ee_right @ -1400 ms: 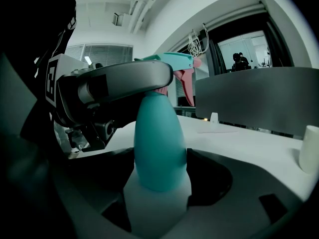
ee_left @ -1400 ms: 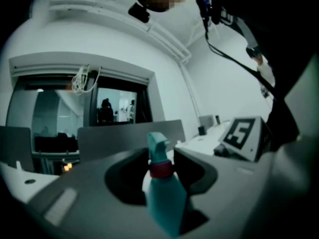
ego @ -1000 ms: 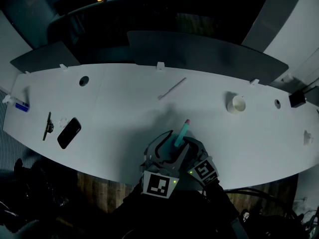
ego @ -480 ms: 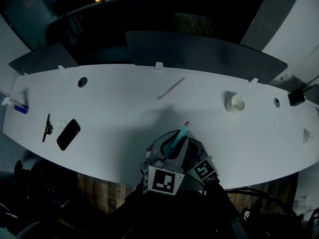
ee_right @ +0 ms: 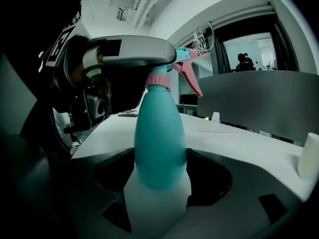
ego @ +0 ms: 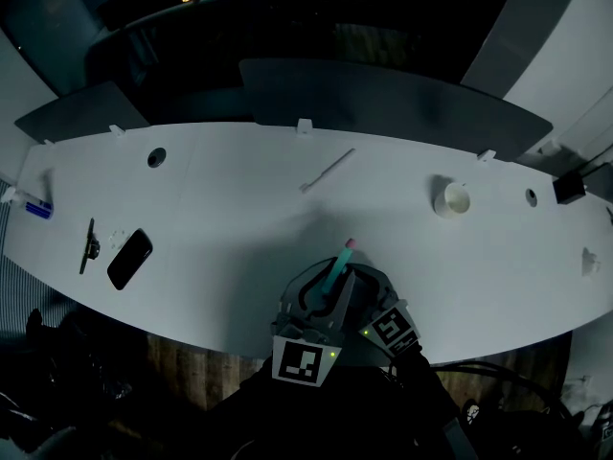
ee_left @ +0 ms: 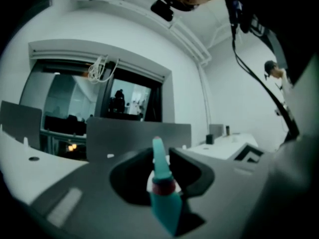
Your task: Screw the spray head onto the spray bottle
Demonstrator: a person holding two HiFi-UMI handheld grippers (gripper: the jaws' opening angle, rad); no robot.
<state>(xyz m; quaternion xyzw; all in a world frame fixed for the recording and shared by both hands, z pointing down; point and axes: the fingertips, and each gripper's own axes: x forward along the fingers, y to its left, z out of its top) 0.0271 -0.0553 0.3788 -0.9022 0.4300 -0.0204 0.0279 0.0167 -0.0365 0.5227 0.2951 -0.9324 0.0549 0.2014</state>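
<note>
While left tongs [ee_left: 160, 157] pinch spray head [ee_left: 166, 208], right tongs [ee_right: 159, 169] clamp bottle [ee_right: 158, 131] by white table [ego: 239, 190]; room dim.

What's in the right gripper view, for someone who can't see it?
A teal plastic spray bottle is clamped in the right tool, a white table behind it. The grey left tool grips its pink-triggered spray head.

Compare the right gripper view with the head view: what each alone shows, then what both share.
Only the right gripper view: the teal spray bottle body and pink collar, clamped between the right gripper's jaws. Only the head view: that gripper's marker cube and a round hole in the table. Both: the spray head held by the left gripper.
</note>
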